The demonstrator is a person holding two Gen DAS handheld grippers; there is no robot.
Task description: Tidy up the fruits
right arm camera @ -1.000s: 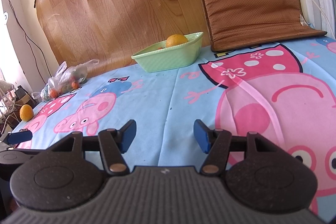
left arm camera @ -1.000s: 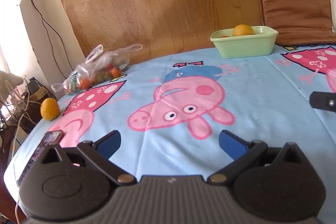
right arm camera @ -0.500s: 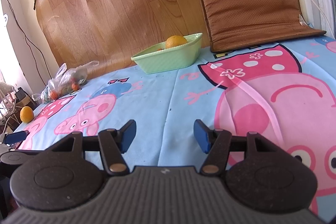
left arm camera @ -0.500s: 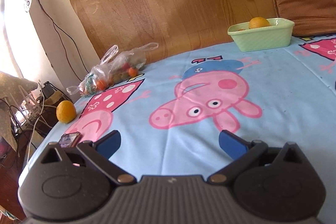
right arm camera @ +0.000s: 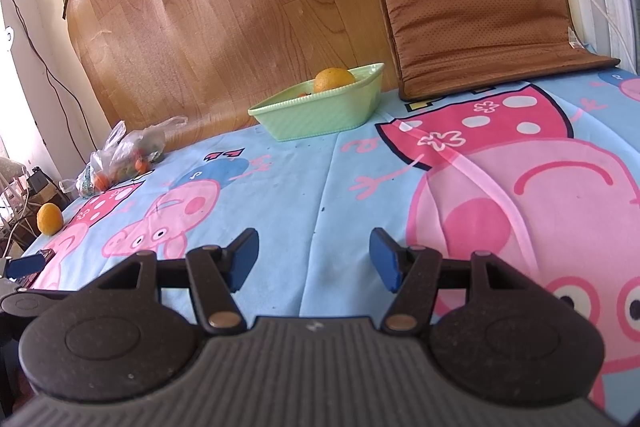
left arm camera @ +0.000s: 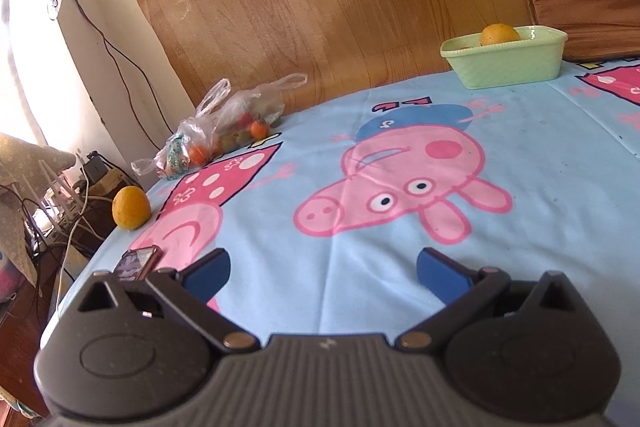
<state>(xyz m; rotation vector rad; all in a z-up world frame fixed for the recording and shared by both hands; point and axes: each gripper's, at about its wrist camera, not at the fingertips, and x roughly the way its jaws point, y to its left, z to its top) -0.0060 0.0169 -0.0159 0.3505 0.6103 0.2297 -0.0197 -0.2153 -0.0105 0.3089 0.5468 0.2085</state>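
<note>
Left wrist view: my left fingers [left arm camera: 322,271] spread, empty, over the table [left arm camera: 540,227]. Loose orange [left arm camera: 131,207] at the table's left edge; bag of fruit [left arm camera: 224,131] beyond it; green dish [left arm camera: 506,61] far right, holding an orange [left arm camera: 500,34].

Right wrist view: my right fingers [right arm camera: 314,259] spread, empty. Green dish [right arm camera: 320,111] ahead; loose orange [right arm camera: 49,219] far left.

Open cloth [left arm camera: 400,131] — phone [left arm camera: 138,261] edging orange [left arm camera: 131,207].
</note>
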